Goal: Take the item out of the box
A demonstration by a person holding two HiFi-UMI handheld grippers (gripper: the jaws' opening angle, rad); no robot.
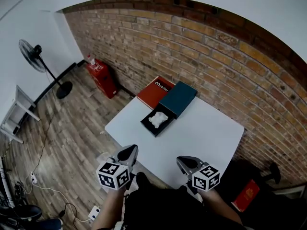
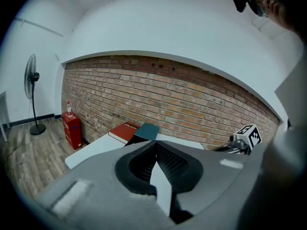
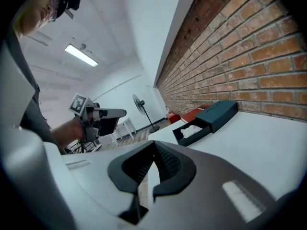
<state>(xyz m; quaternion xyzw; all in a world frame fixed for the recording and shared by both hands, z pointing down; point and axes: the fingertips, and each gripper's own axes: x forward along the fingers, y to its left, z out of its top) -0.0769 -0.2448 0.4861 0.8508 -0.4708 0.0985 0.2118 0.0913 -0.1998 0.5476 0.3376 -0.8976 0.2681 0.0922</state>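
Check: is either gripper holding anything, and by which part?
Nothing is held. The left gripper and right gripper are shut and empty; the white item lies in the open box.

Left gripper (image 1: pixel 129 151) held low, jaws together, empty | right gripper (image 1: pixel 182 162) level beside it, jaws together, empty | forearms (image 1: pixel 108 209) extended forward, tips angled slightly downward

The red book (image 1: pixel 152 94) bears white lettering, perhaps "Mbitter", too small to read surely.

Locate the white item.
In the head view, the white item lies in the black tray near the left edge of the table, beside the teal lid.
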